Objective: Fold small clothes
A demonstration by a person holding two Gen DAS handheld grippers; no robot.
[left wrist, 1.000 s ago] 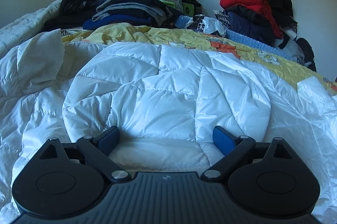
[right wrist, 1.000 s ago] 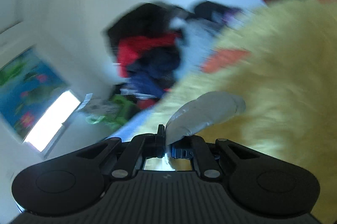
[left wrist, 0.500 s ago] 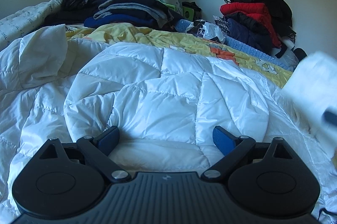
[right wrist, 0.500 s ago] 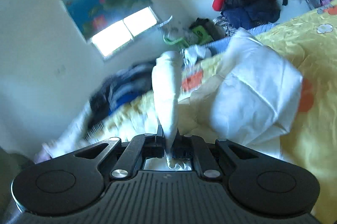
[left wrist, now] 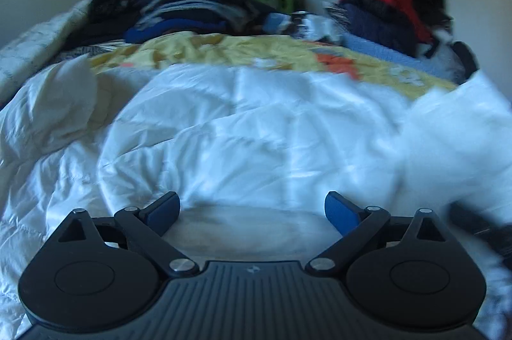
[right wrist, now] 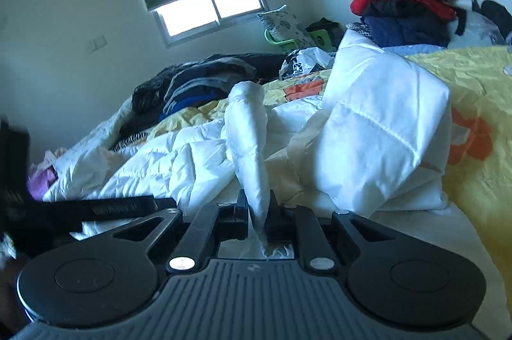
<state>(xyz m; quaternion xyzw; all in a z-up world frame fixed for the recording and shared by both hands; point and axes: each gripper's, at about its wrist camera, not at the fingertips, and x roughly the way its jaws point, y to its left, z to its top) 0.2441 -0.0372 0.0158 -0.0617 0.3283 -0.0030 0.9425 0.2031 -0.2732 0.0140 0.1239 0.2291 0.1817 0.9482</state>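
The fold looks barely begun. The white quilted jacket [right wrist: 198, 161] lies spread across the yellow bedspread [right wrist: 473, 90], and only one puffy part [right wrist: 384, 129] stands lifted at the right. The right gripper [right wrist: 258, 212] pinches a strip of its fabric; the left gripper [left wrist: 252, 209] hovers wide and empty over the near middle (that view is blurred). Clothes piles [right wrist: 403, 1] crowd the far side, while open bedspread remains at the right.
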